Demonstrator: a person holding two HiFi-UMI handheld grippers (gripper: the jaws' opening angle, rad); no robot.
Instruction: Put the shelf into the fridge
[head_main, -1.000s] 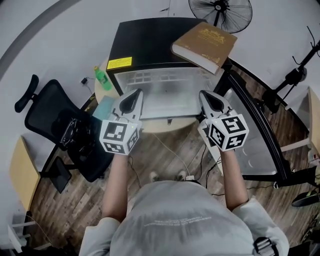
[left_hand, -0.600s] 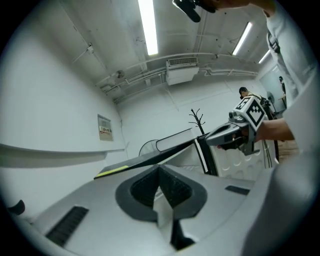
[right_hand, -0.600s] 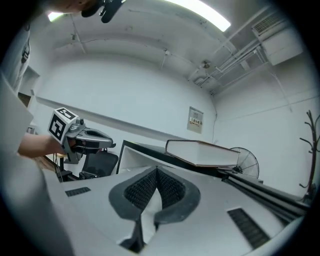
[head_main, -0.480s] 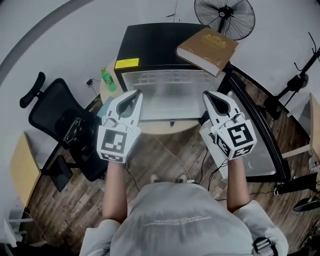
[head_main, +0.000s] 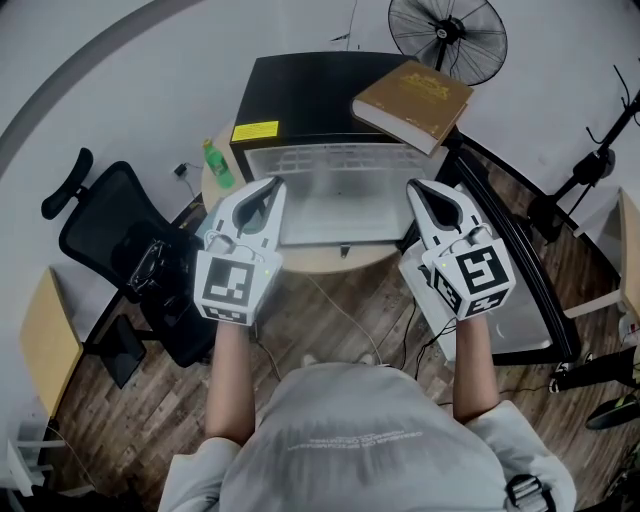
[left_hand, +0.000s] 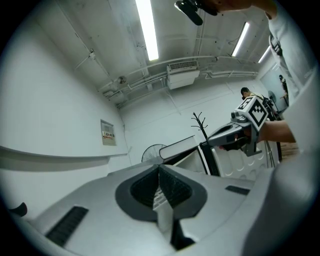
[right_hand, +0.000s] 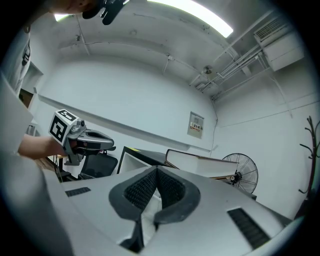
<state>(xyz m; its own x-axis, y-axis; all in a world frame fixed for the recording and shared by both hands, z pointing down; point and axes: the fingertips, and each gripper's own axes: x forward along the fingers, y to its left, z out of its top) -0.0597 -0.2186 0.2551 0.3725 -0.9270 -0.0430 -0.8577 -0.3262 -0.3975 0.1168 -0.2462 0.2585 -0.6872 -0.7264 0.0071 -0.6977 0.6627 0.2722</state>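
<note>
The shelf (head_main: 340, 195) is a clear, pale panel held level in front of the open black fridge (head_main: 300, 85). My left gripper (head_main: 272, 190) is shut on its left edge and my right gripper (head_main: 416, 192) on its right edge. In the left gripper view the shelf's thin white edge (left_hand: 163, 216) shows pinched between the dark pads (left_hand: 172, 187). The right gripper view has the same pale edge (right_hand: 151, 209) between its pads (right_hand: 170, 190). The shelf's far edge lies at the fridge opening; how far it reaches inside is hidden.
A thick brown book (head_main: 412, 92) lies on the fridge top. The fridge door (head_main: 510, 270) stands open at the right. A green bottle (head_main: 213, 160) stands left of the fridge, an office chair (head_main: 120, 250) further left, and a fan (head_main: 447, 30) behind.
The head view has shifted a little, so the fridge sits slightly higher and to the right. Both grippers keep their hold on the shelf, which has barely moved.
</note>
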